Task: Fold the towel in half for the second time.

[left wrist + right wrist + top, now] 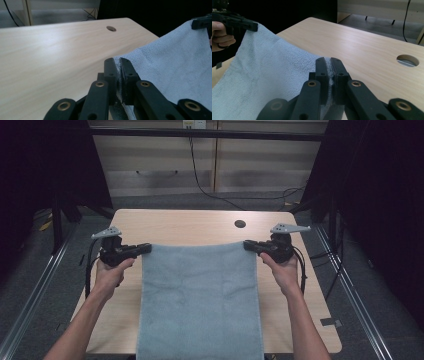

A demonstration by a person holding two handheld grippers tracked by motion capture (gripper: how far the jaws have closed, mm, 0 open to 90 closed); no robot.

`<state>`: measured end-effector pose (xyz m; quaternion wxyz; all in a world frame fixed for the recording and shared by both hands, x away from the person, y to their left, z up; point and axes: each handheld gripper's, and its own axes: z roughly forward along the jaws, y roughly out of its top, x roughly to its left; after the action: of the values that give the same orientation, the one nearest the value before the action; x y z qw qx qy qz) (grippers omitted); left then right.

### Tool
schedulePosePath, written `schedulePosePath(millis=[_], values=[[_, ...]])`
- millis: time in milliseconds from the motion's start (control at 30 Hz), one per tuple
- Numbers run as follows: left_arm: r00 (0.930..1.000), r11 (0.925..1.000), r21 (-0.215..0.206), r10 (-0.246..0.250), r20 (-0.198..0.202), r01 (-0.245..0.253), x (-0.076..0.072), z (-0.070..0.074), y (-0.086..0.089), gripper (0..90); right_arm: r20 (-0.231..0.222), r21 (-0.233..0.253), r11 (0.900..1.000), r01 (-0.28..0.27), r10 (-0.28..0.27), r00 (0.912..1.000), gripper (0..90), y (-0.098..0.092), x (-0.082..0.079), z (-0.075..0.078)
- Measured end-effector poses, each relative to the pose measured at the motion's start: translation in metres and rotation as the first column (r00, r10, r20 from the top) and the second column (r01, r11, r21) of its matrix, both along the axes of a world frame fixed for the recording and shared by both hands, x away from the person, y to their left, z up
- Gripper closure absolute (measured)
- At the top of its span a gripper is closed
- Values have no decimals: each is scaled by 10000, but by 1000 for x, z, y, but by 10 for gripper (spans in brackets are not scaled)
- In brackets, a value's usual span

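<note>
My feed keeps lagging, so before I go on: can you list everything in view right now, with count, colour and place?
towel: one, light blue-grey, spread down the table's middle, far corners lifted, near end past the near edge
table: one, light wood, centre of the high view
cable hole: one, round, dark, far right of the tabletop
left gripper: one, black, shut on the towel's far left corner
right gripper: one, black, shut on the far right corner
hands: two, the left hand and the right hand, each on its gripper
</note>
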<state>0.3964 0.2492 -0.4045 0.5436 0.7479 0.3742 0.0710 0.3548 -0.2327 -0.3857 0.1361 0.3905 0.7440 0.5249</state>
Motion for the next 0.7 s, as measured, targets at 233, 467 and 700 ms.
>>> schedulePosePath(millis=[233,467,700], values=[[9991,9998,92,171,395,-175,20,33,-4,852,108,-189,9991,369,-367,9993,855,0,21,20],[9967,9991,-183,405,701,-393,30,50,-6,852,342,-166,9973,713,-707,9969,856,-3,34,39],[9973,9998,-173,129,720,-117,19,37,-3,851,318,-281,9980,564,-555,9980,856,-5,25,31]])
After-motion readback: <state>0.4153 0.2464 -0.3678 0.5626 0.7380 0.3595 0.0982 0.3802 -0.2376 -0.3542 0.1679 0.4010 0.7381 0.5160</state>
